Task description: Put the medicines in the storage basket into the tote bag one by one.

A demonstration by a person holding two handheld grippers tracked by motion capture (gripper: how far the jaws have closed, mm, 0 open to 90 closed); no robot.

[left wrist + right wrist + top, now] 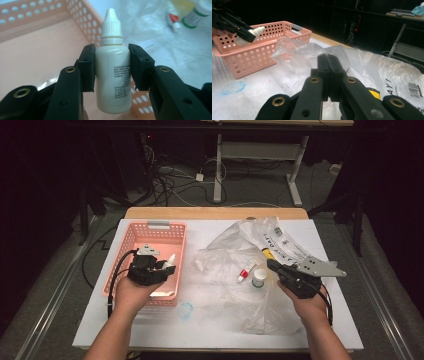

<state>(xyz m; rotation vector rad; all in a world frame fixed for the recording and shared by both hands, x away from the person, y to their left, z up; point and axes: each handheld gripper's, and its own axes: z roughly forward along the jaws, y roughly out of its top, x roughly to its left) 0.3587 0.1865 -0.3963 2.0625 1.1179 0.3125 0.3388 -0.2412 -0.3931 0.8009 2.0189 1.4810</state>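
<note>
A white dropper bottle (113, 67) with a ribbed nozzle cap and a printed label stands upright between the pads of my left gripper (112, 66), which is shut on it. In the high view that gripper (167, 266) holds the bottle (170, 260) over the right side of the pink perforated basket (131, 236). My right gripper (328, 62) is shut with nothing between its jaws. It rests low over the crumpled clear plastic bag (240, 247) at the right (272, 265). A red-and-white tube (245, 270) and a small green-banded jar (259, 278) lie on the bag.
A white sheet (200, 320) covers the table, with a blue ring mark (186, 310) near the basket's front corner. A yellow item (268, 253) lies by the bag's printed strip. Cables and desk legs (218, 170) stand on the floor beyond the far edge.
</note>
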